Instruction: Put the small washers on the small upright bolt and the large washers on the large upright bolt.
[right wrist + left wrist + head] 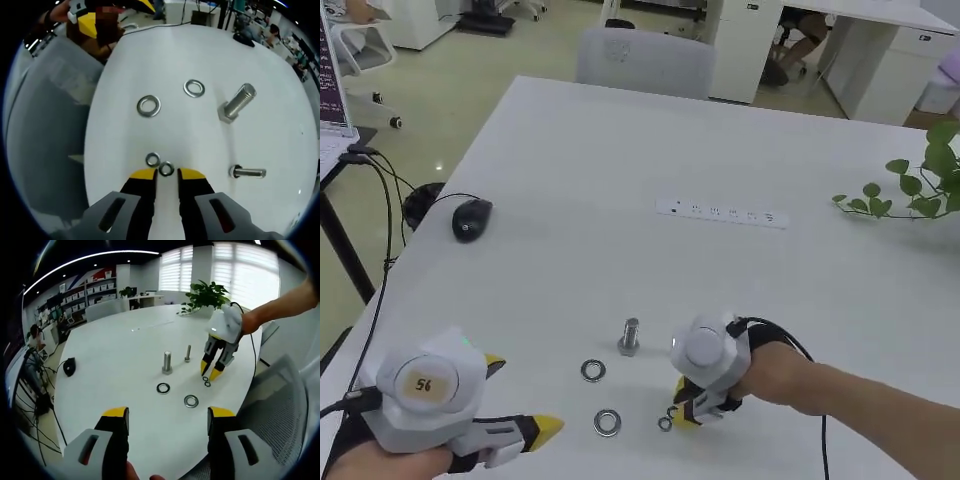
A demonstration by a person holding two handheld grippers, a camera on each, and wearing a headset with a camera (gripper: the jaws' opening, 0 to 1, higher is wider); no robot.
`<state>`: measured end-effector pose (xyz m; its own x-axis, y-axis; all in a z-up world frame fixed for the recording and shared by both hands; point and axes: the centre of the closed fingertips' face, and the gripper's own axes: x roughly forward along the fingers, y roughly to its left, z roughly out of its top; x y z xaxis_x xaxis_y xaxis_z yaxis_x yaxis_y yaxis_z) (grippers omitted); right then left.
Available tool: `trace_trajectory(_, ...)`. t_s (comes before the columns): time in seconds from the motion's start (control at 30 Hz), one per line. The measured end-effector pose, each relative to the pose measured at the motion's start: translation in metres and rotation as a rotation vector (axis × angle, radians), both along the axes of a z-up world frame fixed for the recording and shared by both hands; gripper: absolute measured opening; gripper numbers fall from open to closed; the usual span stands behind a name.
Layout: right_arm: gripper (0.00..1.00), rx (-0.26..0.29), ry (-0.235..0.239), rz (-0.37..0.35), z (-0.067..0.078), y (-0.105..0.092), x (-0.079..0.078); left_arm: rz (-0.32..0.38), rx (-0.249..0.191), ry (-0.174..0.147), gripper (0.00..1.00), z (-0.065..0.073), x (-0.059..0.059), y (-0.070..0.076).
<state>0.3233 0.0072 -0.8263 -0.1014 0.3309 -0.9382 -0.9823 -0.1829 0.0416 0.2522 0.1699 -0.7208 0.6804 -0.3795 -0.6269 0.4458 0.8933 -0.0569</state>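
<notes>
Looks down on a white table (pixel 570 200). Right gripper (pixel 168 175) tipped low over it, jaws narrowly parted, nothing pinched, one small washer (pixel 166 168) at the gap and a second small washer (pixel 152 159) just beside: likely lining up a pinch. Left gripper (pixel 167 415) near the table edge, spread wide, empty, seemingly out of the way. Two large washers (pixel 149 106) flat near the large upright bolt (pixel 237 102); small upright bolt (pixel 247 172) close by the right gripper.

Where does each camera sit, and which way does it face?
Head view: above the table, facing forward and down; left tool, right tool, forearm show.
Left gripper view: on the left tool, past its jaws, toward the right tool.
Right gripper view: on the right tool, past its jaws, down at two small washers.
All share the large bolt.
</notes>
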Motion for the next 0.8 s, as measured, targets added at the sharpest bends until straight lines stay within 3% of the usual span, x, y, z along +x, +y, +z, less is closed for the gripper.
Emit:
trace_trajectory(0.47,0.15,-0.004,-0.049,0.067,-0.0016,0.0001,0.0018,0.011,0.000,-0.004,0.63,0.0001,-0.0007,0.0035)
trace_trajectory(0.8,0.14,0.034,0.003,-0.058,-0.0005,-0.0020,0.0032,0.020,0.000,-0.007,0.63,0.0010,-0.0005,0.0053)
